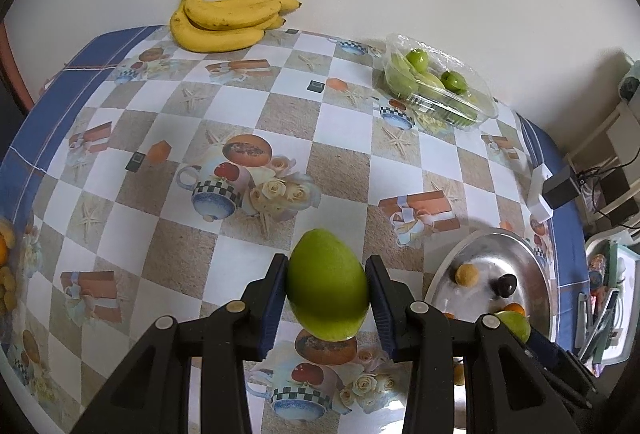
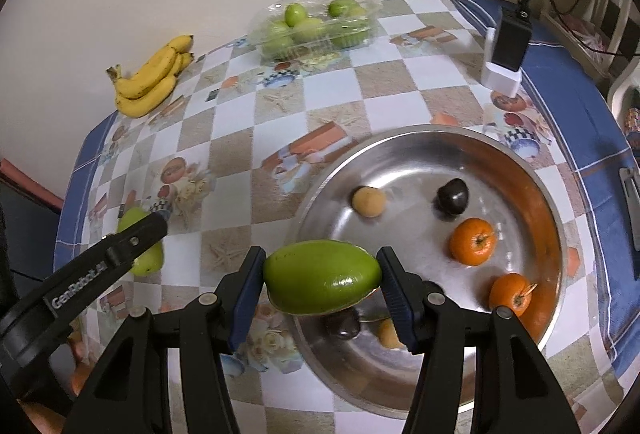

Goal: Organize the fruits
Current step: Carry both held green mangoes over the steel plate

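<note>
My left gripper (image 1: 327, 288) is shut on a green mango (image 1: 327, 284), held above the patterned tablecloth (image 1: 340, 102); this mango also shows in the right wrist view (image 2: 149, 261) behind the left gripper's finger. My right gripper (image 2: 322, 280) is shut on a second green mango (image 2: 322, 276), held over the near left rim of a steel bowl (image 2: 404, 150). The bowl holds two oranges (image 2: 472, 241), a tan round fruit (image 2: 369, 201) and a dark fruit (image 2: 453, 196). The bowl shows in the left wrist view (image 1: 500, 246) at the right.
A bunch of bananas (image 1: 228, 20) lies at the far edge by the wall. A clear plastic box of green fruits (image 1: 436, 82) sits at the far right. A black charger on a white base (image 2: 506, 50) stands beyond the bowl. More fruits (image 1: 6, 266) lie at the left edge.
</note>
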